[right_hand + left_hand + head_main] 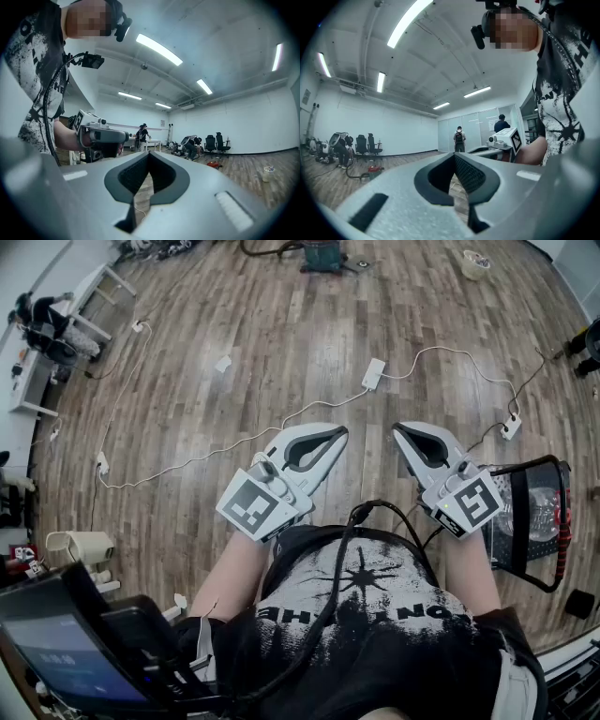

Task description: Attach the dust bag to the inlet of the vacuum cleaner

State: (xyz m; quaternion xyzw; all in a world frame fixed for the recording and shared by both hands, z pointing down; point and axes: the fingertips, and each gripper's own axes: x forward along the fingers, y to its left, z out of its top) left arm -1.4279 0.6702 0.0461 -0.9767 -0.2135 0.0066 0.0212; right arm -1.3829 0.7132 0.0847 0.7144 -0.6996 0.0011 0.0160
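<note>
Left gripper (339, 435): jaws pressed together, nothing between, held level at waist height.
Right gripper (399, 429): same, closed and empty.
Vacuum cleaner (323, 255): probably the dark unit with hose on the wooden floor (281, 343), at 12 o'clock, well apart from both grippers.
Dust bag: not identifiable in any view.
Progress: apparently none; approach, pickup and attachment to the inlet all outstanding.

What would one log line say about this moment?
left gripper: shut, empty | right gripper: shut, empty | both level above floor | bag: unseen
</note>
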